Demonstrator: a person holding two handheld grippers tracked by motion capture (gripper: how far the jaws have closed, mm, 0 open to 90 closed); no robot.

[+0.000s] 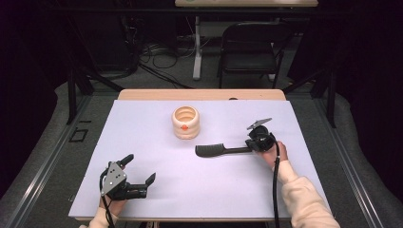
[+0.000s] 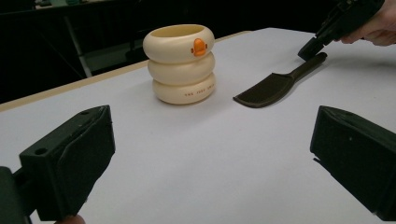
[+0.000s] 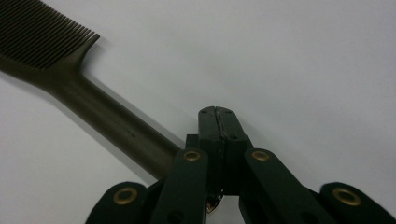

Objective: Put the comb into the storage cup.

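Observation:
A black comb (image 1: 221,150) lies flat on the white mat, teeth end to the left, handle toward the right. My right gripper (image 1: 248,146) is at the handle's end with its jaws pressed together; in the right gripper view the right gripper (image 3: 218,119) shows pad against pad, and the comb handle (image 3: 112,123) runs off beside and beneath them, not between them. A cream cup (image 1: 185,122) shaped like three stacked rings, with an orange mark, stands upright behind the comb. My left gripper (image 1: 140,170) rests near the front left, open and empty, facing the cup (image 2: 180,63) and comb (image 2: 273,86).
The white mat (image 1: 142,133) covers a wooden table (image 1: 199,94). Beyond the table's far edge stand a black folding chair (image 1: 252,45) and a white table leg (image 1: 196,47), with cables on the floor.

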